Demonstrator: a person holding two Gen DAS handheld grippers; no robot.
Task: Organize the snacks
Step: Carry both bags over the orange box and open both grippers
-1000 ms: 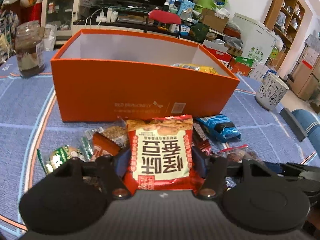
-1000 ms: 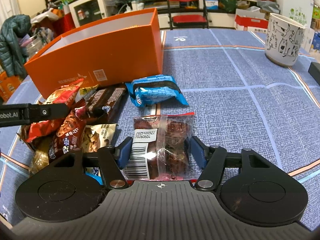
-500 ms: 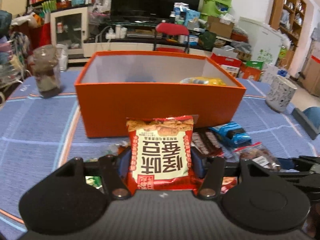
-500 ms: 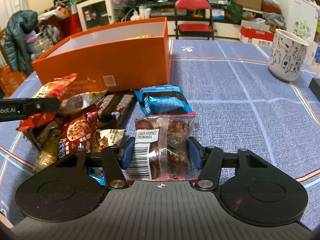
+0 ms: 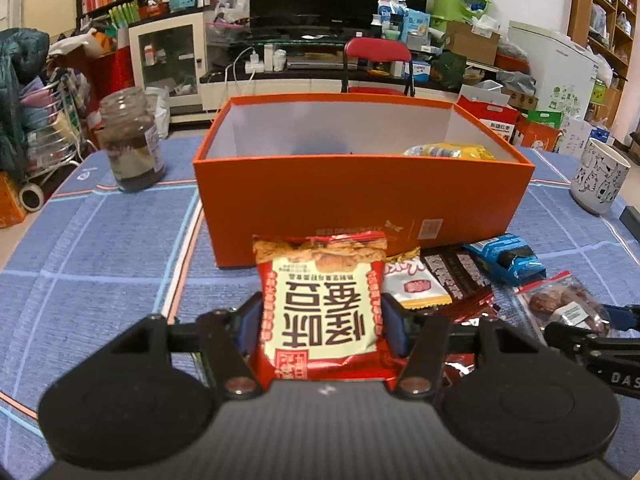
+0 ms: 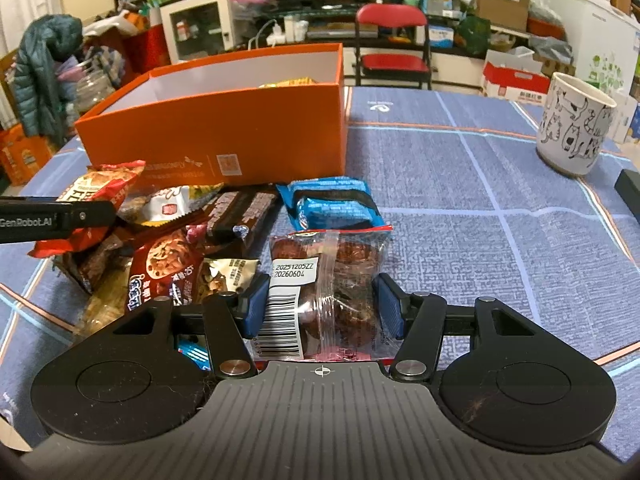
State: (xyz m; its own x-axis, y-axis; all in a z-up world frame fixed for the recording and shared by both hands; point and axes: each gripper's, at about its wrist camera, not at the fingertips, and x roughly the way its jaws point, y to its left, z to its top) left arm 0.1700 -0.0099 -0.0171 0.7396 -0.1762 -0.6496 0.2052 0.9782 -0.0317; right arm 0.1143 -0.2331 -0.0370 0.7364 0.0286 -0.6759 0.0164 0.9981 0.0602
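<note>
Snacks are clamped in both grippers: a red snack packet (image 5: 322, 304) by the left gripper (image 5: 320, 326) before the orange box (image 5: 360, 196), a clear date bag (image 6: 324, 292) by the right gripper (image 6: 322, 306), low over the blue tablecloth (image 6: 500, 240).

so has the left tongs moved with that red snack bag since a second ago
Yes. The left tongs, shut on the red snack bag, have risen and backed away: the orange box now shows its inside more.
</note>
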